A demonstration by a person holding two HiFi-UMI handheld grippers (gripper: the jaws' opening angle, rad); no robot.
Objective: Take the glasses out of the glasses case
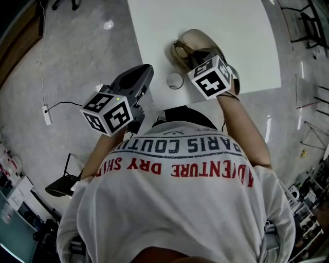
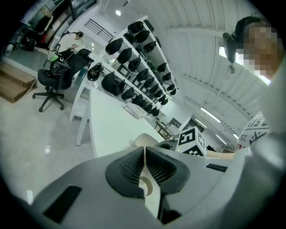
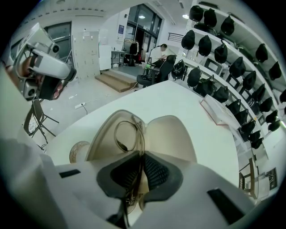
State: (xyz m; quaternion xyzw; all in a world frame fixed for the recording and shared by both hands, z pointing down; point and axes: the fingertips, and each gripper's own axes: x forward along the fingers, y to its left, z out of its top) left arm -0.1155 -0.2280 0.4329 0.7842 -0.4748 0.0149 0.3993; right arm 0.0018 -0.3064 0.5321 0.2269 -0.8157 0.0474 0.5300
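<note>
The beige glasses case (image 1: 191,42) lies open on the white table (image 1: 205,15) near its front edge. In the right gripper view the case (image 3: 172,132) shows both halves, and the thin-rimmed glasses (image 3: 126,134) stand on edge in its left half. My right gripper (image 3: 142,157) points steeply down into the case, shut on the glasses' frame, which runs between the pads. In the head view this gripper (image 1: 199,59) covers the case's near end. My left gripper (image 1: 144,72) hovers off the table's left front corner; its pads (image 2: 134,166) meet with nothing between them.
A small round disc (image 1: 175,80) lies on the table just left of the case. A power strip (image 1: 47,114) and cable lie on the floor at left, and a dark chair (image 1: 61,182) stands below it. Shelves of black helmets (image 2: 134,76) line the room beyond the table.
</note>
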